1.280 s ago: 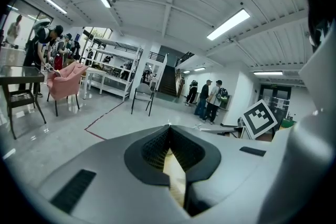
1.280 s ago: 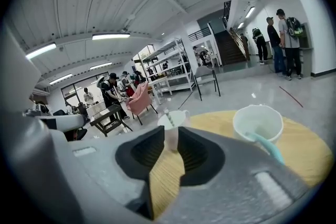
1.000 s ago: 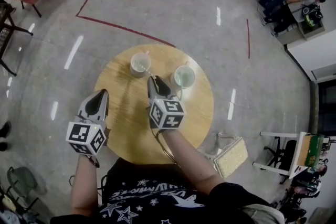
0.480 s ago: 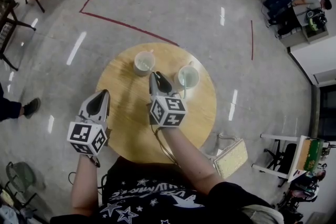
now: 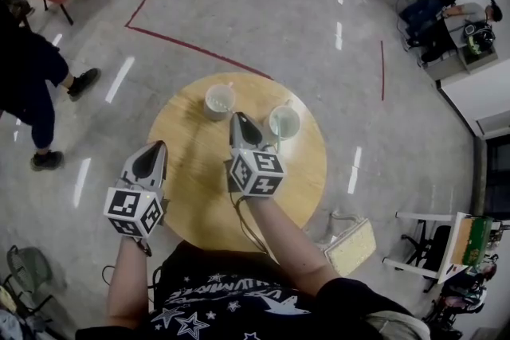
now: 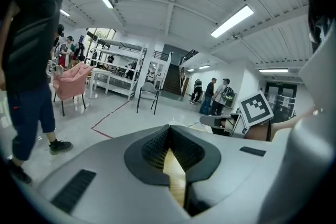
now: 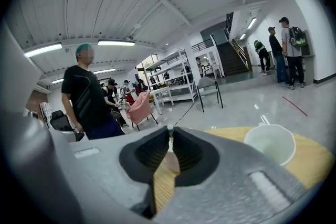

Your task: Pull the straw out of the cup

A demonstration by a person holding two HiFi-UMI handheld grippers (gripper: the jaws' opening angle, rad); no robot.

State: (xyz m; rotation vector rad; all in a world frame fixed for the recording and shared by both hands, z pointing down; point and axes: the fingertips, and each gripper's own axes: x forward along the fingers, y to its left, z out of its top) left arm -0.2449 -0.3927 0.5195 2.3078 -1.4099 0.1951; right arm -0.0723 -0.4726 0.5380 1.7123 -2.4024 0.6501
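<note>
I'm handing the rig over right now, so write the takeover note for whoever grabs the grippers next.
Left gripper: claw shut, empty, held at the round wooden table's left edge.
Right gripper: claw shut, over the table between the two cups; I can't tell whether anything thin is pinched at its tips.
Things: left cup and right cup stand upright on the table's far side. The straw is too thin to place for sure in these views.
Done: nothing yet, as far as I can see.
Left: find the straw, close the claw on it and pull it out of its cup.
</note>
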